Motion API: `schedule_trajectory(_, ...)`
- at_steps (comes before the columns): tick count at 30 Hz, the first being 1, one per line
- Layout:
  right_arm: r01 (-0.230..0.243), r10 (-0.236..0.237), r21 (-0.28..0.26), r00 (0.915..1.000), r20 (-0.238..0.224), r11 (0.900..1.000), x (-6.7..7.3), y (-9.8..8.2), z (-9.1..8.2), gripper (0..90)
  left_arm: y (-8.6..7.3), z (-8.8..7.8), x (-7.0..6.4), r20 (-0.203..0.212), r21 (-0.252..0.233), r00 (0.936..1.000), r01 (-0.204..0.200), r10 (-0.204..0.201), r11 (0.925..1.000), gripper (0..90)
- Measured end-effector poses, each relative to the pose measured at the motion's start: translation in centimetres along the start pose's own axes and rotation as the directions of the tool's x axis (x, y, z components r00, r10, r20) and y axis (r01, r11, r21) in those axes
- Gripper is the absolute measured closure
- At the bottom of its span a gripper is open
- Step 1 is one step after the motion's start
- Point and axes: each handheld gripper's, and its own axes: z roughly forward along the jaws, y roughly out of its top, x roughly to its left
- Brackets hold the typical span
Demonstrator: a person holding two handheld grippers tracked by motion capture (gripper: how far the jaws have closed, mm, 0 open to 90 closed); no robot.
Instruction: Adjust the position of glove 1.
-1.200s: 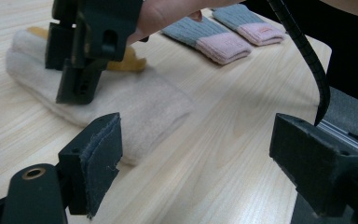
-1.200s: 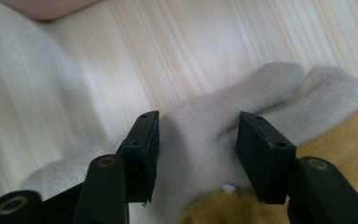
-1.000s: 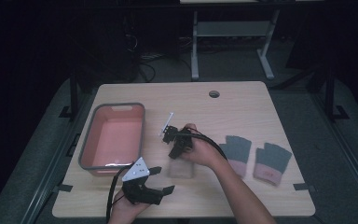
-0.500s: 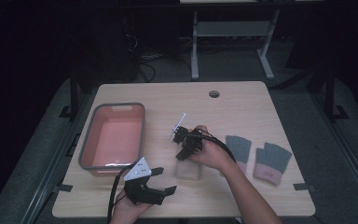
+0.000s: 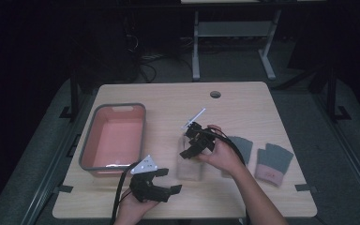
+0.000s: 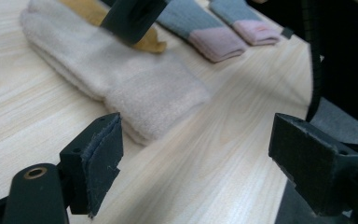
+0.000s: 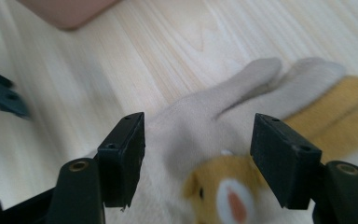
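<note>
A dark room surrounds a pale wood-grain bench (image 5: pixel 243 101), lit from above. The right gripper (image 7: pixel 198 154) hovers with its jaws spread wide and empty, a cream fleece glove (image 7: pixel 223 116) lying flat between and beyond them; the glove is soft and napped, with rounded fingers, a mustard-yellow layer at its far side and a small animal face stitched near the jaws. The left gripper (image 6: pixel 196 163) sits low at the near bench edge, its jaws also parted and holding nothing, the glove's ribbed cuff (image 6: pixel 154 98) just ahead of them. Past the cuff lie two grey knitted gloves with pink cuffs (image 6: pixel 214 35). A pink plastic tub with a grey rim (image 5: pixel 85 145) stands off to the left gripper's outer side. My guess is the limp fleece could bunch or slip if the jaws pinch only the top layer, dragging the glove instead of lifting it.
</note>
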Motion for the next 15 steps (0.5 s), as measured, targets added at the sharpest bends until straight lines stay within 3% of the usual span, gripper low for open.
schedule_trajectory(1, -0.011, 0.011, -0.006, 0.9999, -0.001, 1.0, 0.0, -0.2, -0.3, 34.4, 0.3, 0.3, 0.0, -0.031, 0.025, 0.9995, 0.004, -0.003, 0.9997, 17.7)
schedule_trajectory(2, -0.011, 0.011, -0.006, 0.9999, -0.001, 1.0, 0.0, -0.2, -0.3, 34.4, 0.3, 0.3, 0.0, -0.031, 0.025, 0.9995, 0.004, -0.003, 0.9997, 17.8)
schedule_trajectory(3, -0.028, 0.028, -0.013, 0.9996, 0.008, 1.0, -0.1, -0.6, -0.9, 34.3, 0.8, 0.7, 0.2, -0.053, 0.058, 0.9986, 0.012, -0.008, 0.9982, 17.8)
schedule_trajectory(5, -0.047, 0.047, -0.028, 0.9988, 0.016, 0.999, -0.3, -1.1, -1.4, 34.2, 1.3, 1.1, 0.5, -0.064, 0.05, 0.9974, 0.036, -0.032, 0.9981, 17.9)
schedule_trajectory(7, -0.067, 0.067, -0.043, 0.9976, 0.017, 0.997, -0.5, -1.7, -1.9, 33.4, 1.8, 1.5, 0.7, -0.067, 0.06, 0.9959, 0.065, -0.061, 0.9961, 17.9)
schedule_trajectory(9, -0.093, 0.095, -0.051, 0.9952, 0.024, 0.994, -0.8, -2.2, -2.3, 33.1, 2.2, 1.9, 1.1, -0.077, 0.074, 0.995, 0.069, -0.064, 0.9948, 21.2)
schedule_trajectory(12, -0.135, 0.137, -0.074, 0.9904, 0.02, 0.988, -1.3, -3.1, -2.7, 33.0, 2.6, 2.4, 1.6, -0.073, 0.069, 0.9901, 0.125, -0.12, 0.9898, 22.4)
schedule_trajectory(15, -0.178, 0.18, -0.086, 0.9837, 0.012, 0.98, -1.7, -3.9, -3.0, 33.0, 2.9, 2.9, 2.1, -0.076, 0.074, 0.986, 0.154, -0.149, 0.9853, 24.0)
